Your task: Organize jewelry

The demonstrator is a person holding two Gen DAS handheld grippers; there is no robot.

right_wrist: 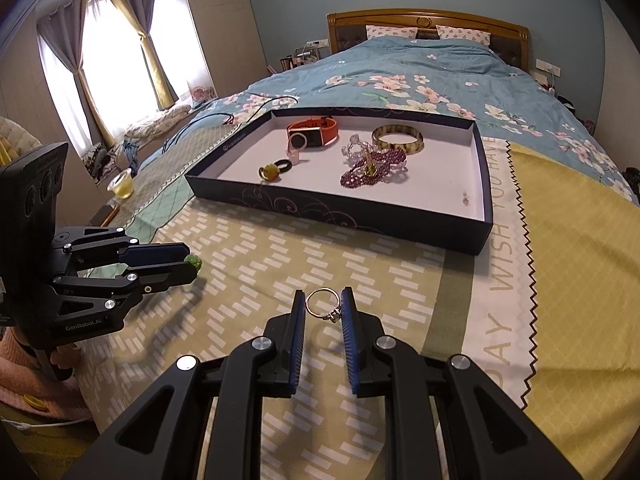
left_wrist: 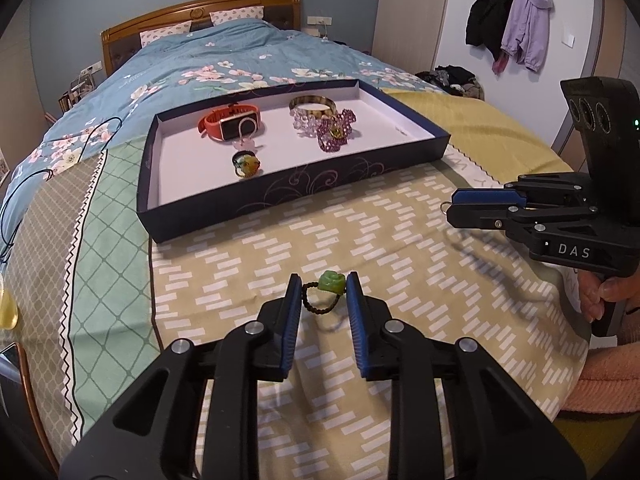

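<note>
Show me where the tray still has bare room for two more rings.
The tray is bare along its right side, between the purple beads and the right wall, apart from one tiny piece near the front corner. Its near left corner, in front of the yellow ring, is bare too. The middle and back are crowded.

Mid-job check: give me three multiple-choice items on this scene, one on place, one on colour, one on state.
1. Where is the orange watch? A in the tray B on the bedspread C in the jaws
2. The stone on the ring in the left gripper is: A red B green C blue
3. The right gripper is: A empty B shut on a silver ring C holding a bangle

Key: A, it lies inside the dark tray; B, the green ring shows between the left pads; B, the silver ring sits clamped between its pads.
</note>
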